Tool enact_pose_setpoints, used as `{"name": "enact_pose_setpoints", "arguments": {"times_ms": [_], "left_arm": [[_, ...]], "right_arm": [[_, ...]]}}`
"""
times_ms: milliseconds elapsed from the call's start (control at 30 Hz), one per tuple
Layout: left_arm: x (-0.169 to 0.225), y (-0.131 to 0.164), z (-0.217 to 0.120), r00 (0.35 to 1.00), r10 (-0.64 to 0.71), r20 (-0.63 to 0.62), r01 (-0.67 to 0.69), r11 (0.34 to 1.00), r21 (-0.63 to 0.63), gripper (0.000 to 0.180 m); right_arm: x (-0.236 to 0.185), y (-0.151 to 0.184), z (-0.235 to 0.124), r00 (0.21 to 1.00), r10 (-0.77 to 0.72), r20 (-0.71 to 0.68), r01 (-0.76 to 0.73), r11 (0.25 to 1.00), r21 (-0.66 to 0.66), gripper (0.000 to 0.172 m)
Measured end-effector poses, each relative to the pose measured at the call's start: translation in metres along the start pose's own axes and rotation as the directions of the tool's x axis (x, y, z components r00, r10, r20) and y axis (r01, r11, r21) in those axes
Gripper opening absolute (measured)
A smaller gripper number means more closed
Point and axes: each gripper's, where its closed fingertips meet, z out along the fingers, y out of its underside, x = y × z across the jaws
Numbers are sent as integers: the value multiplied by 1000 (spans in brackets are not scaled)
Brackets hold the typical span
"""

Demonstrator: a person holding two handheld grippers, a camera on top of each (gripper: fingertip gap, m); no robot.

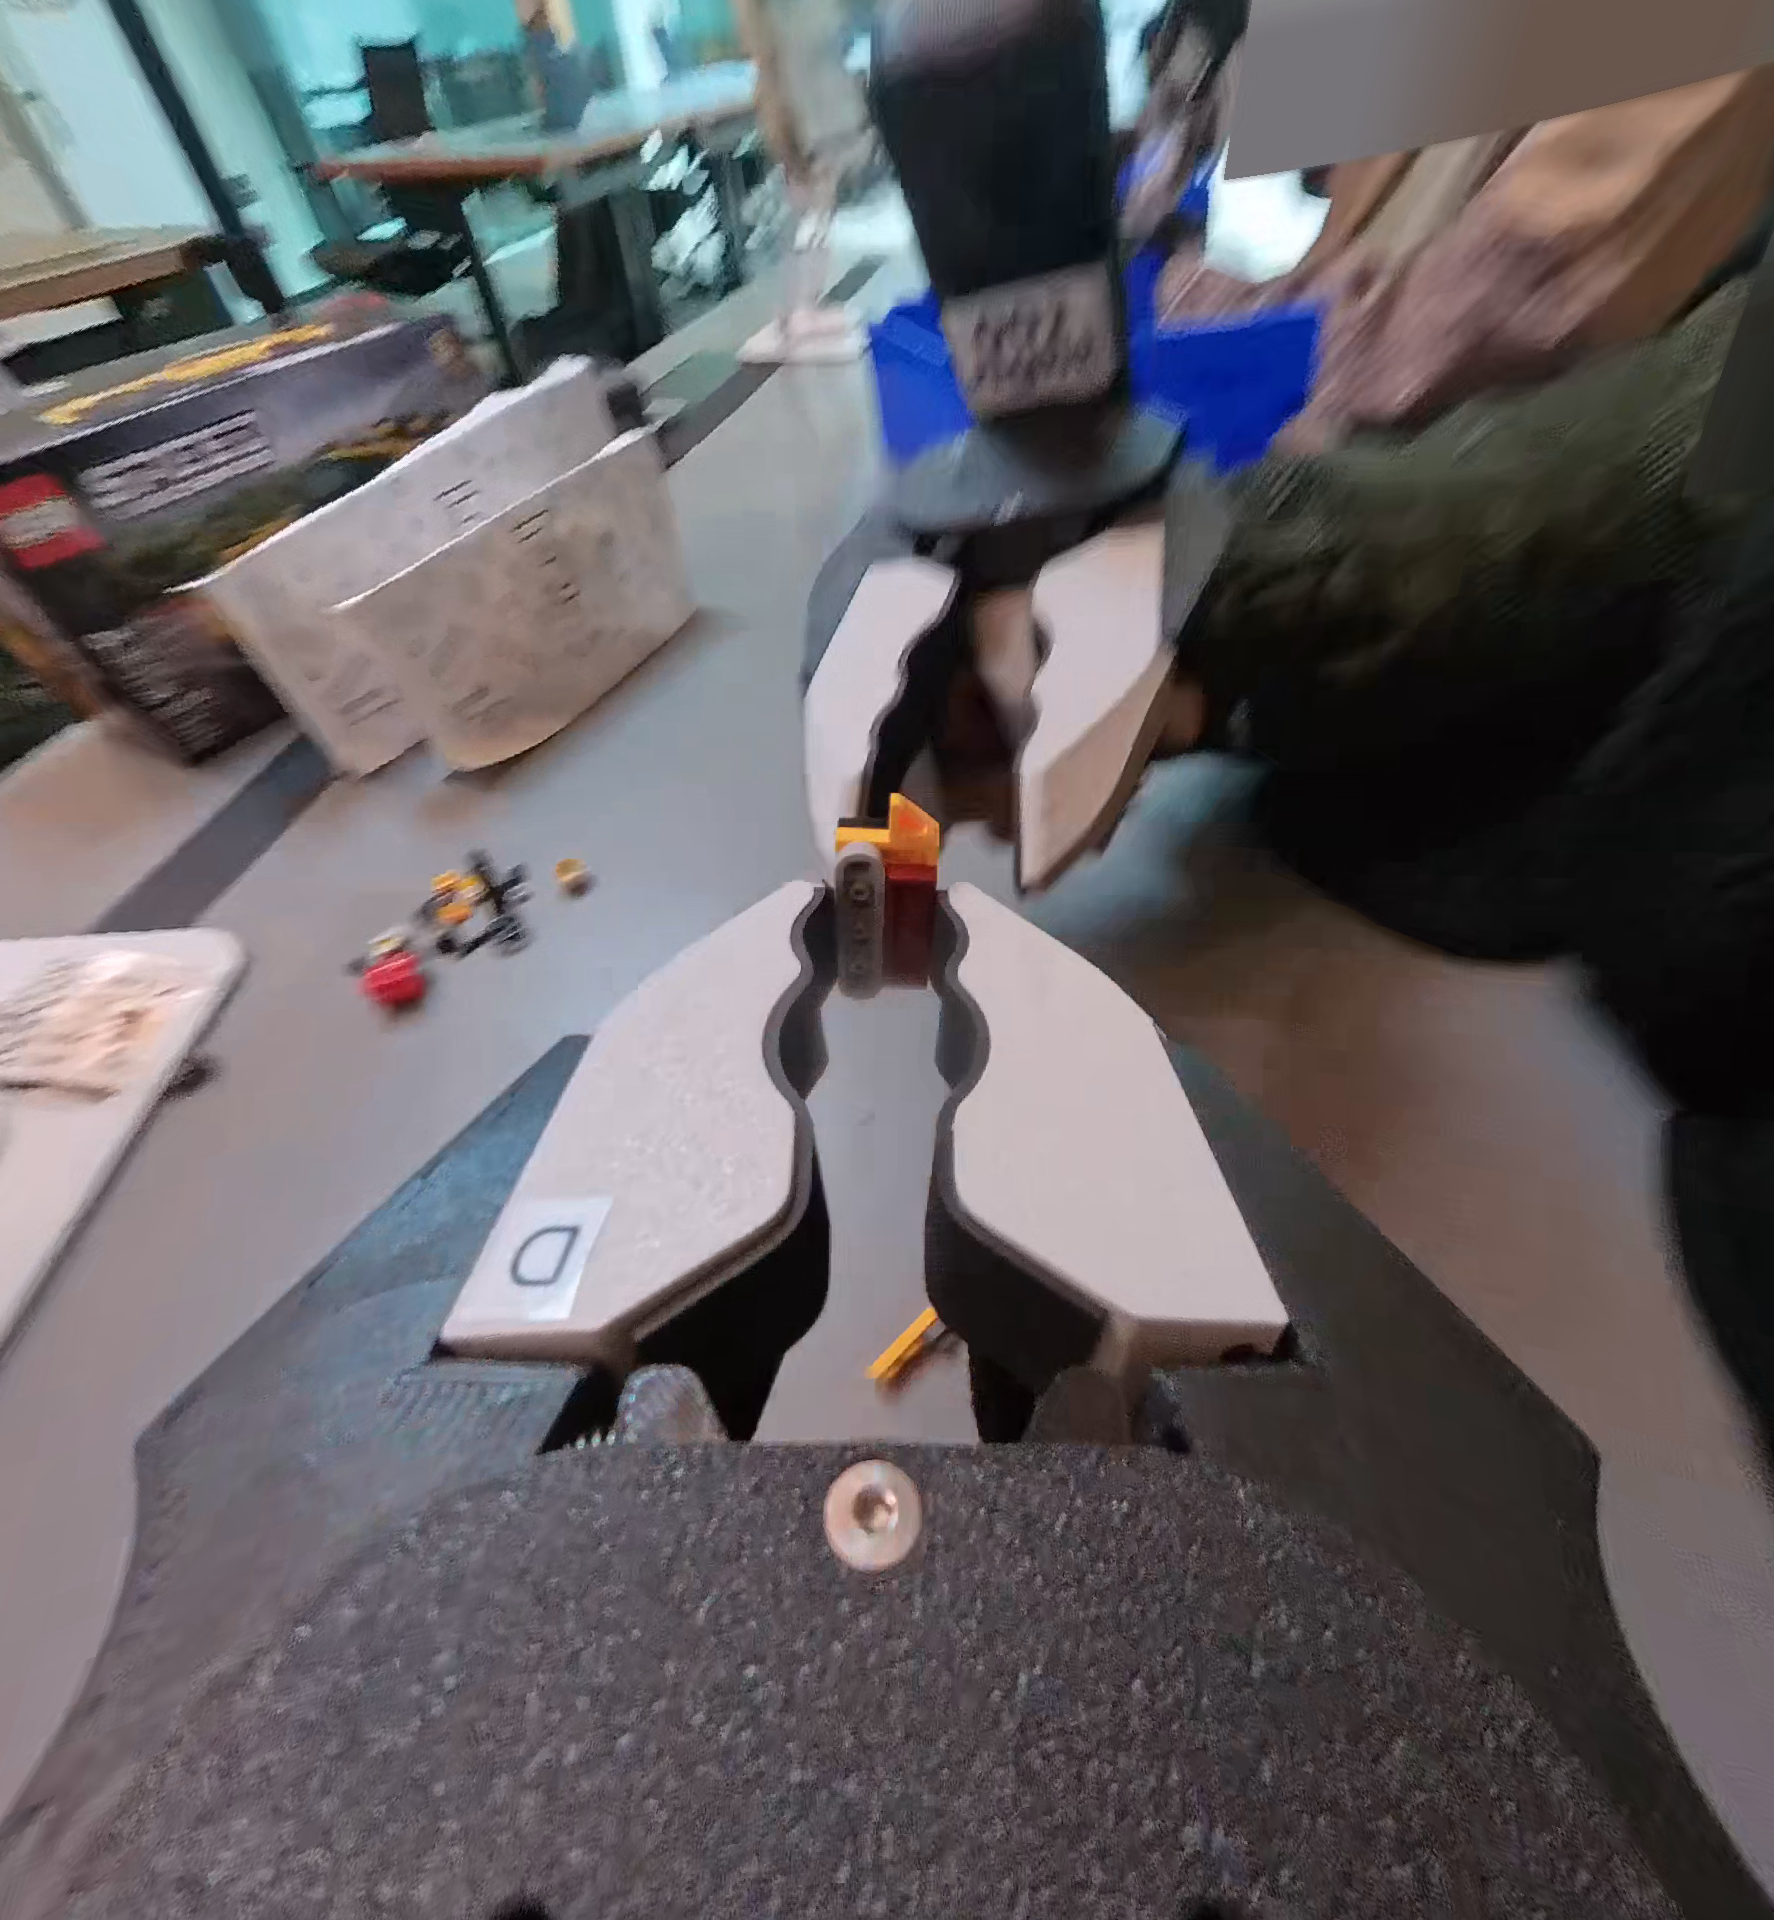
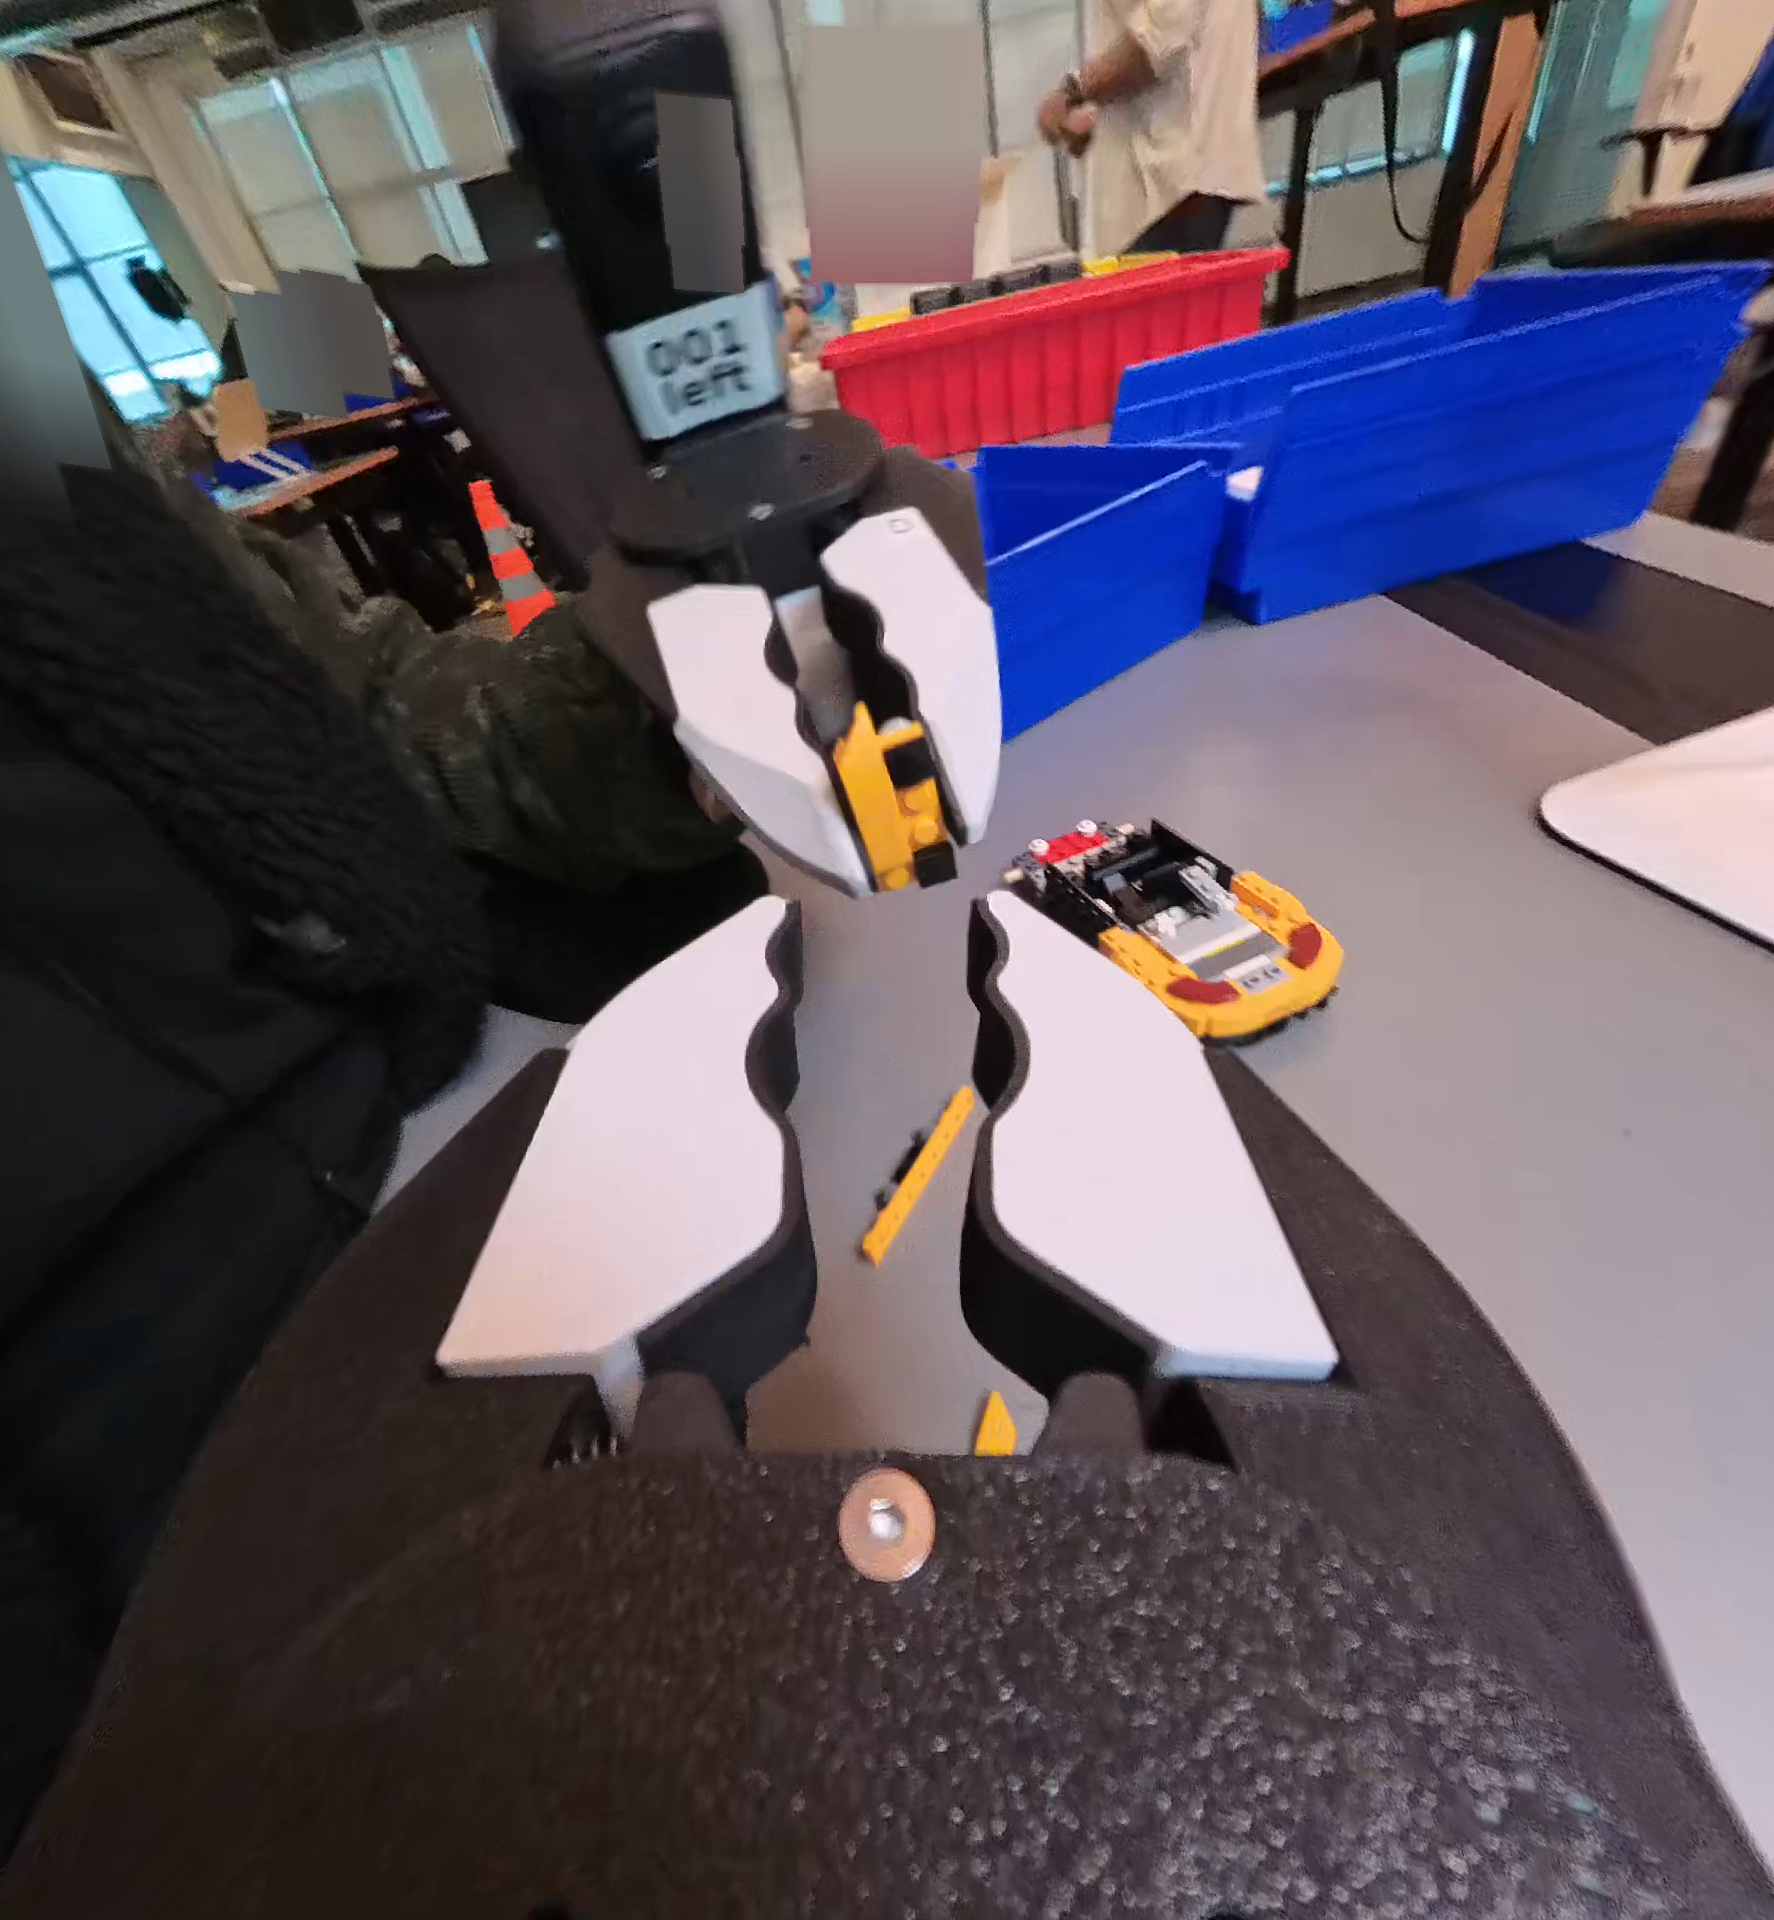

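My left gripper (image 1: 885,896) is shut on a small brick assembly (image 1: 883,920) of grey, dark red, yellow and orange pieces, with both pads pressed on its sides. The right wrist view shows the same gripper (image 2: 909,842) holding it in the air, where the assembly (image 2: 893,800) looks yellow and black. My right gripper (image 2: 885,914) is open and empty, its tips just below the held assembly. It faces me in the left wrist view (image 1: 930,831), close behind the assembly. A yellow toy car (image 2: 1189,935), partly built, stands on the grey table (image 2: 1382,1143) to the right.
A long yellow strip (image 2: 919,1174) and a small yellow wedge (image 2: 995,1425) lie under my right gripper. Loose small pieces (image 1: 447,914) lie to the left, near white bags (image 1: 467,603) and a set box (image 1: 135,520). Blue bins (image 2: 1382,447) and a red bin (image 2: 1049,343) stand behind. A white tray (image 2: 1714,821) is at right. Left tips and right tips are each some 15 cm from the yellow toy car (image 2: 1189,935).
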Motion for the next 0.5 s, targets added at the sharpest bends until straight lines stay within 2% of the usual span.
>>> {"name": "enact_pose_setpoints", "arguments": {"times_ms": [100,300,433,500], "left_arm": [[-13,18,3,979,152,138,-128,977,-169,17],[-22,35,7,907,353,229,-260,898,-356,17],[-24,31,5,879,398,261,-299,888,-349,17],[-23,24,4,868,417,270,-328,889,-320,17]], "right_arm": [[5,-5,-1,996,61,-64,-62,998,-15,25],[22,7,13,960,154,-234,-169,985,-44,10],[26,7,11,949,216,-230,-227,974,-24,7],[25,3,8,939,293,-179,-295,955,20,5]]}}
